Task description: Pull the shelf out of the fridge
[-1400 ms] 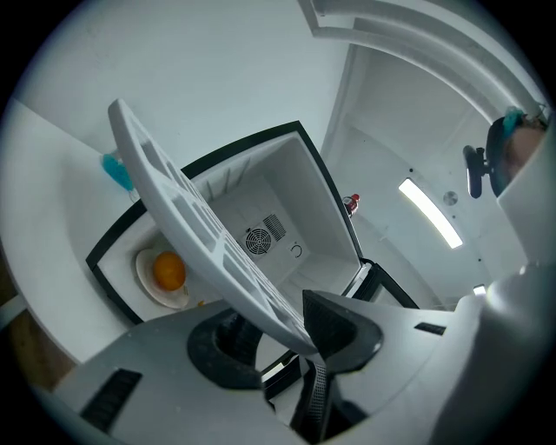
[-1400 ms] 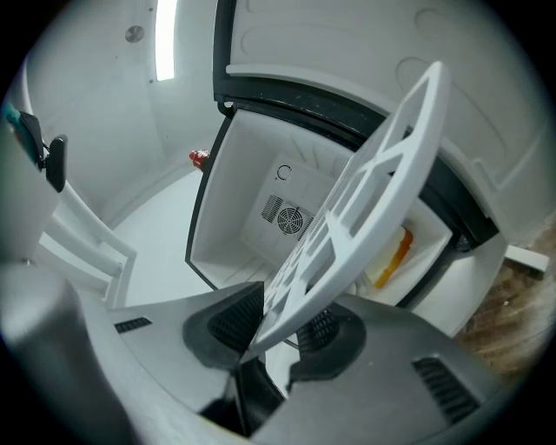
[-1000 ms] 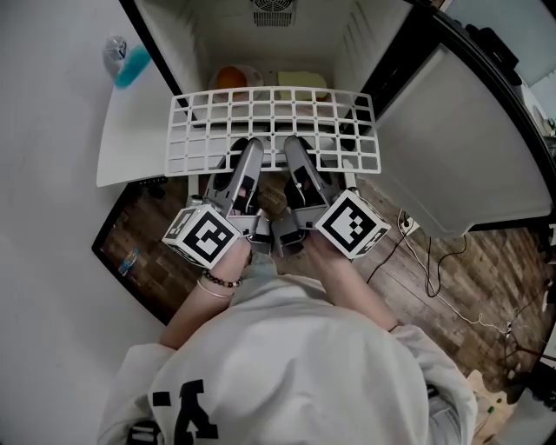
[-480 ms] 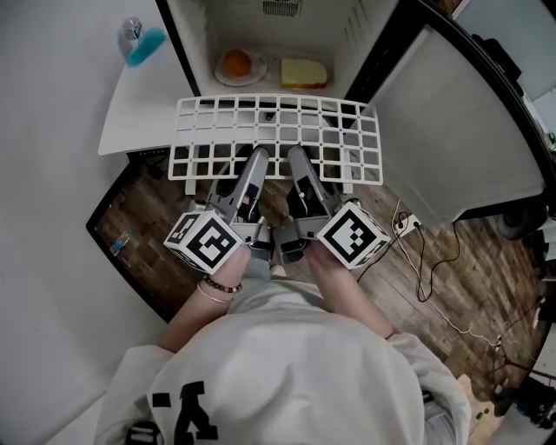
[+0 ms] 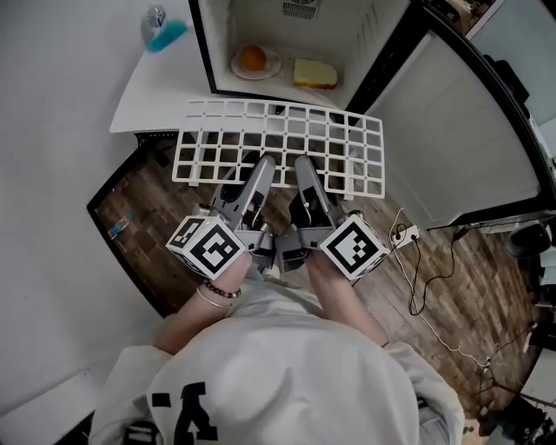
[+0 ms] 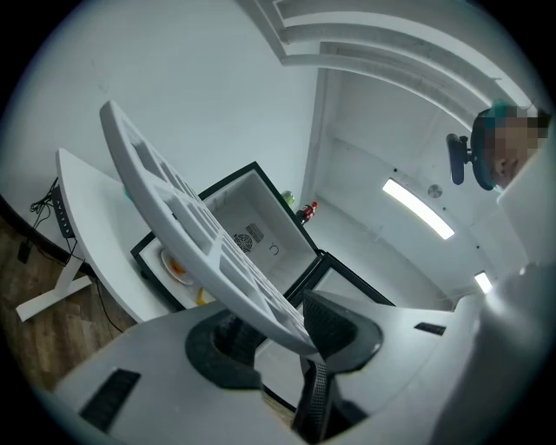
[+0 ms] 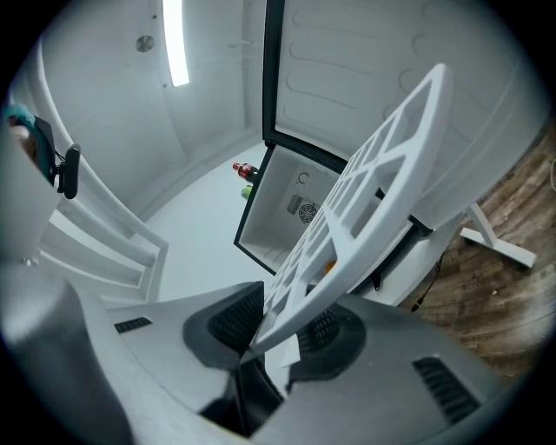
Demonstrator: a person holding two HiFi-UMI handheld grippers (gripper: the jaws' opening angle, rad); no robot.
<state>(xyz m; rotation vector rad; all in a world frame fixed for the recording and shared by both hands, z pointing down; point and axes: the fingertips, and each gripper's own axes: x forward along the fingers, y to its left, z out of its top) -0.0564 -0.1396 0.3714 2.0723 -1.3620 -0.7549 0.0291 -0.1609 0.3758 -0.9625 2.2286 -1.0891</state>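
White grid shelf out of fridge, held flat in air just in front of open fridge mouth. Long side runs left to right. Looks like plastic, many square holes. Left gripper and right gripper side by side, each with jaws clamped on shelf's near edge. Brown wood floor below. White table at left.

shelf: white grid, smooth matt plastic by its look. fridge lining: smooth white, faintly glossy. left gripper and right gripper: matt grey plastic shells; pads black, finely ribbed. floor: brown wood planks, dull. sweatshirt: soft pale cloth. table: smooth white top.
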